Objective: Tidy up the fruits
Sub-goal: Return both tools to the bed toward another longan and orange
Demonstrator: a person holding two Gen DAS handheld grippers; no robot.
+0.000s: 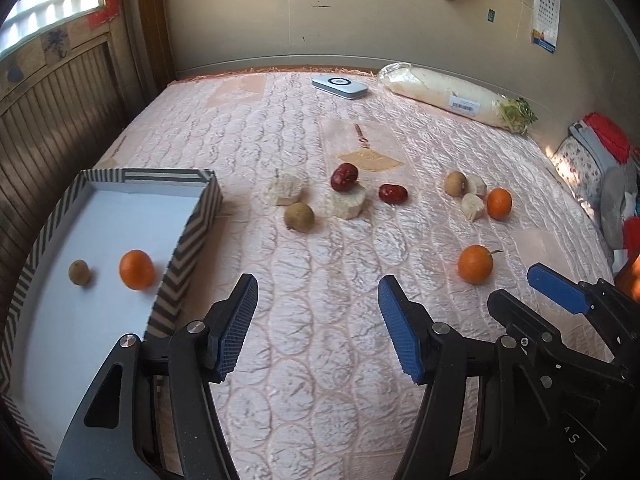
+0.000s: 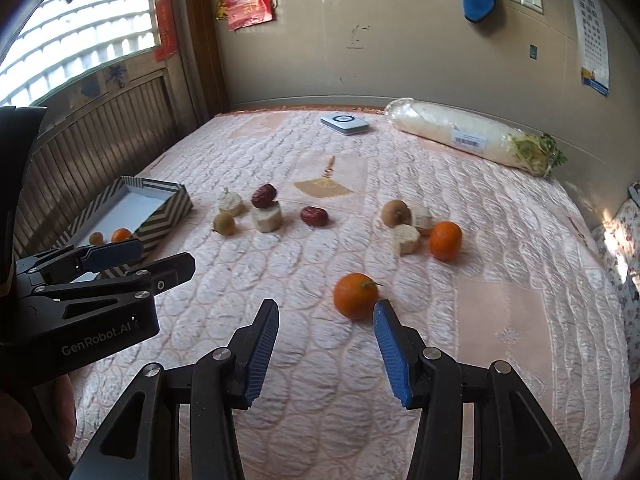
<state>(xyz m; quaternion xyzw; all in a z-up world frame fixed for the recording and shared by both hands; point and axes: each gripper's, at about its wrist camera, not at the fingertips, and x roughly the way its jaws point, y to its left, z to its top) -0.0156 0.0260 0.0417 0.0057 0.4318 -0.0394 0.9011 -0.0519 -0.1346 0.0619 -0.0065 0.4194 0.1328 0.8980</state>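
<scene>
A striped box (image 1: 192, 236) (image 2: 168, 212) sits at the left of the quilted bed, holding one orange (image 1: 137, 269) (image 2: 121, 235) and one small brown fruit (image 1: 79, 272) (image 2: 96, 238). Loose on the quilt lie two oranges (image 1: 475, 264) (image 1: 499, 203) (image 2: 356, 296) (image 2: 445, 240), two red dates (image 1: 344, 177) (image 1: 393, 193) (image 2: 264, 196) (image 2: 315, 216), two brown fruits (image 1: 299, 217) (image 1: 455, 183) (image 2: 224, 224) (image 2: 395, 212) and pale chunks (image 1: 349, 203) (image 2: 267, 218). My left gripper (image 1: 316, 312) hangs open and empty just right of the box. My right gripper (image 2: 326, 334) is open and empty, just short of the near orange.
A wrapped white radish (image 1: 452, 94) (image 2: 472, 136) and a flat white device (image 1: 340, 86) (image 2: 345, 123) lie at the bed's far edge by the wall. Cushions and clothes (image 1: 600, 168) pile up at the right. A wooden panel (image 1: 52, 120) runs along the left.
</scene>
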